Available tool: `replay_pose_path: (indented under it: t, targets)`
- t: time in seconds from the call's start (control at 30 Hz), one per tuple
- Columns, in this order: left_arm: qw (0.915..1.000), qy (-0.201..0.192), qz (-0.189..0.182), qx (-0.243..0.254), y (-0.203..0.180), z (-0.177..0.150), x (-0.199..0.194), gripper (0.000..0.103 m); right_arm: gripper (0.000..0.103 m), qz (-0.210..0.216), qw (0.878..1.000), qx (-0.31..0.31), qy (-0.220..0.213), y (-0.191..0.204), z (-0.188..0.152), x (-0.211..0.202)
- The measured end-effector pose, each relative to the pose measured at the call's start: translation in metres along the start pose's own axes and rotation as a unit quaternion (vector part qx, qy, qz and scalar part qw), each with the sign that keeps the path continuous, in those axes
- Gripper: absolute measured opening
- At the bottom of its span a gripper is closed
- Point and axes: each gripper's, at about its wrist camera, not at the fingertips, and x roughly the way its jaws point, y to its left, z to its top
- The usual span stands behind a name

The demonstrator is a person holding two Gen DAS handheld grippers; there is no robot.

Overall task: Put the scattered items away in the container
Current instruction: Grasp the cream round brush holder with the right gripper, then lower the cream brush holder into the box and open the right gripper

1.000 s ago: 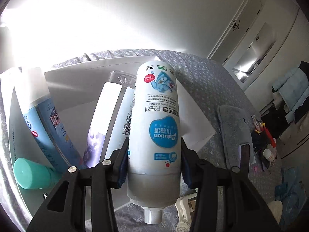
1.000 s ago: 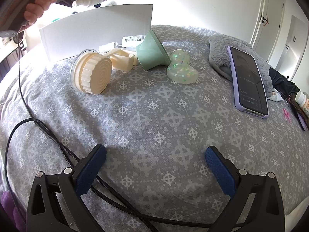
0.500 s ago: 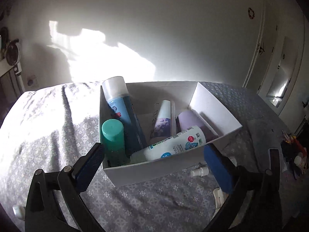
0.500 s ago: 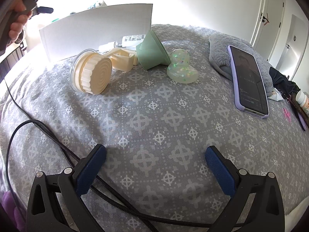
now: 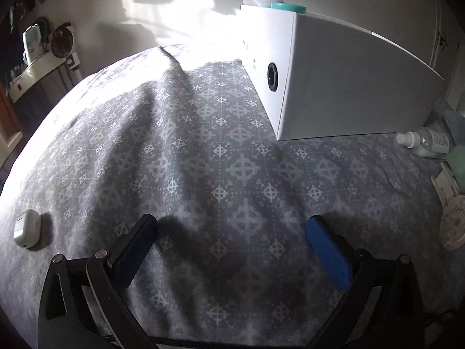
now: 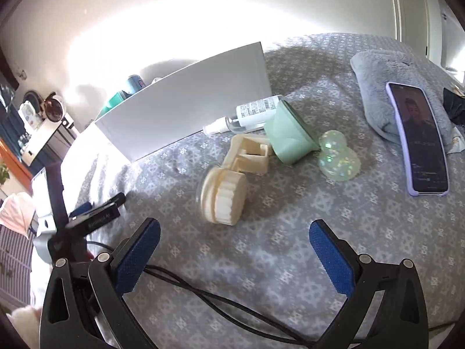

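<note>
The white box (image 5: 348, 93) (image 6: 189, 110) stands on the grey patterned bed with bottle tops showing above its rim. My left gripper (image 5: 231, 250) is open and empty, low over the bed in front of the box corner. My right gripper (image 6: 234, 250) is open and empty, just short of the cream round brush (image 6: 223, 193). Beside the box lie a clear spray bottle (image 6: 250, 115) (image 5: 424, 142), a green cup (image 6: 287, 133) on its side and a glittery duck (image 6: 338, 160).
A phone in a purple case (image 6: 418, 139) leans on a grey towel (image 6: 389, 87) at the right. A small white case (image 5: 26, 228) lies on the bed at the left. A black cable (image 6: 221, 299) runs under my right gripper. The left gripper tool (image 6: 93, 218) shows at the left.
My left gripper let go of the white cleaner bottle into the box, then dropped low in front of it. My right gripper moved forward toward the cream brush and stays open.
</note>
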Motion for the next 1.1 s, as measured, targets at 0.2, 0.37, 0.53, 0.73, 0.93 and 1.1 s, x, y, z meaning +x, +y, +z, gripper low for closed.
replay_pose_path:
  t: [0.2, 0.37, 0.53, 0.73, 0.93, 1.1]
  targets:
    - [0.9999, -0.006, -0.013, -0.009, 0.003, 0.001, -0.001, 0.103, 0.103, -0.033, 0.998, 0.037, 0.041, 0.023, 0.025, 0.063]
    - [0.9998, -0.01, -0.016, -0.011, 0.005, -0.001, 0.001, 0.103, 0.082, -0.094, 0.994, 0.02, 0.044, 0.025, 0.027, 0.082]
    - [0.9998, -0.01, -0.016, -0.011, 0.004, -0.001, 0.0, 0.103, 0.027, -0.066, 0.997, -0.004, 0.035, 0.025, 0.02, 0.062]
    - [0.9998, -0.01, -0.015, -0.01, 0.005, 0.0, 0.001, 0.103, 0.027, 0.033, 0.998, -0.012, -0.043, 0.046, 0.041, -0.002]
    - [0.9998, -0.01, -0.014, -0.01, 0.004, 0.0, 0.001, 0.103, 0.027, 0.066, 0.988, -0.025, -0.138, 0.075, 0.105, -0.051]
    - [0.9998, -0.01, -0.015, -0.01, 0.005, 0.0, 0.001, 0.103, 0.027, 0.061, 0.978, -0.031, -0.199, 0.107, 0.175, -0.048]
